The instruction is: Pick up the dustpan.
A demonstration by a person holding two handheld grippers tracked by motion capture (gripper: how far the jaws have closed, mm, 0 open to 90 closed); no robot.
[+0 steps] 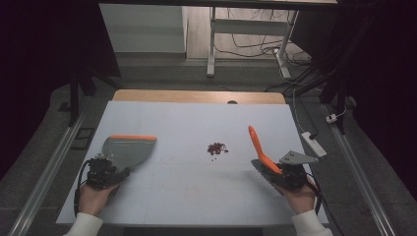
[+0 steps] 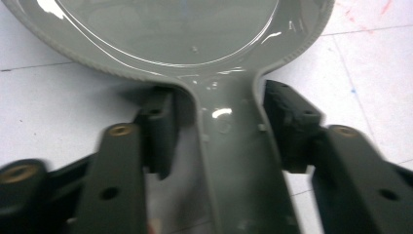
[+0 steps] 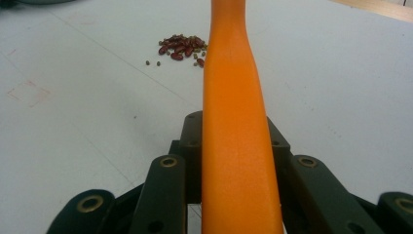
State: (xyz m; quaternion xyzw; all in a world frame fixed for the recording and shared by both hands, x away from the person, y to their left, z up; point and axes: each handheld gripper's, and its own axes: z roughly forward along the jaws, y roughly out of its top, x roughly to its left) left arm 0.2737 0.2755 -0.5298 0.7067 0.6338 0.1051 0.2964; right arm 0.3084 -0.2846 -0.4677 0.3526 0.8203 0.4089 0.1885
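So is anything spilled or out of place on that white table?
Yes: a small heap of dark red beans lies loose on the bare table, a few strays beside it. It sits between the grey dustpan in the left gripper and the orange-handled brush in the right gripper.

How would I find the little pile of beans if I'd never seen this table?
Start at the big white table and look near its middle, between the grey dustpan on the left and the orange-handled brush on the right. The beans are a small dark red cluster of loose bits.
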